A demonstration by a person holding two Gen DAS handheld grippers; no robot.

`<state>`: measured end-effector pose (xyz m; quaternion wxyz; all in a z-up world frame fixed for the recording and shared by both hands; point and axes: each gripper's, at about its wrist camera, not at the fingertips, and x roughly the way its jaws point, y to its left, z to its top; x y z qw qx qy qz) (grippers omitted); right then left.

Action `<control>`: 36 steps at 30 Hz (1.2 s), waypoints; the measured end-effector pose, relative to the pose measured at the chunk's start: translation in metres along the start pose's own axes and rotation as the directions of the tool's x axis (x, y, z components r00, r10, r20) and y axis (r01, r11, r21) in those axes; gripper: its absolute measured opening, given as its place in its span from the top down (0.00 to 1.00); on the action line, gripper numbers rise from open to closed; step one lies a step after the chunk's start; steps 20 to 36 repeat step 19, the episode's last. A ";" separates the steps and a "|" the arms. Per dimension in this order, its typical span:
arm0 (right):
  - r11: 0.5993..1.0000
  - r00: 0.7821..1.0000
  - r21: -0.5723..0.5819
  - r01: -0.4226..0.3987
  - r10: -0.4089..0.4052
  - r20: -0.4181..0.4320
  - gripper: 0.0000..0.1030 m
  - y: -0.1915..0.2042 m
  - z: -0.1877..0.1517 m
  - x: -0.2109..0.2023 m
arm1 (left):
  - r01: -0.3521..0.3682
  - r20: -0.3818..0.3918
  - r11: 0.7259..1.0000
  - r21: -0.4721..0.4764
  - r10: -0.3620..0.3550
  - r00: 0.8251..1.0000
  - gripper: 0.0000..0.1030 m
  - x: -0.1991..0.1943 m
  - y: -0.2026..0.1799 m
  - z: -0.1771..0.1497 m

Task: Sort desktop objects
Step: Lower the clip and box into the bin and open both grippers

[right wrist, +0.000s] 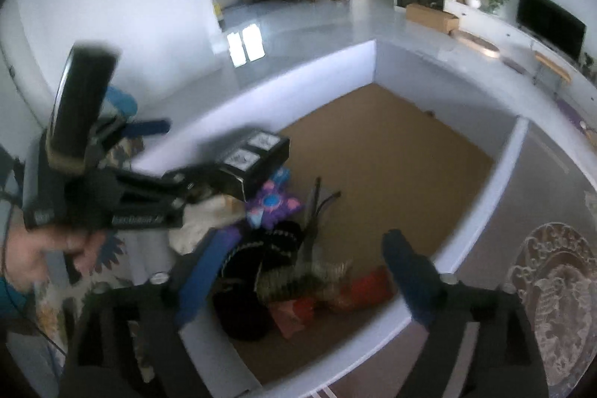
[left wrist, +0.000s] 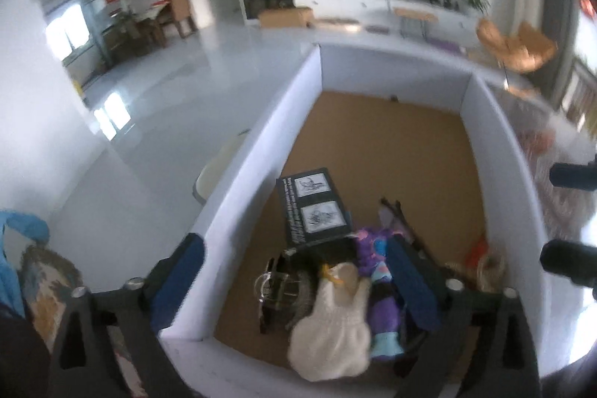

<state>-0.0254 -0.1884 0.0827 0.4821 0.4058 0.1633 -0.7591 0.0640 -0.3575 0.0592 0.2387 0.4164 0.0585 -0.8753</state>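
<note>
A white storage box with a brown floor holds several objects: a black carton with two white labels, a cream knitted item, a purple toy and dark items. My left gripper is open above the box's near left corner, straddling its left wall. In the right wrist view the left gripper body hovers by the black carton; whether it touches it I cannot tell. My right gripper is open and empty over the box's near side, above a black item and red packets.
The box stands on a table with a patterned cloth at left and a lace mat at right. Behind lie a glossy white floor, a TV stand and a dining area.
</note>
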 end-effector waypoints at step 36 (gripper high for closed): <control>0.990 0.985 0.048 0.136 -0.130 -0.116 0.04 -0.025 -0.015 -0.009 | -0.109 0.062 0.981 -0.158 0.120 0.991 0.00 -0.033 -0.044 -0.018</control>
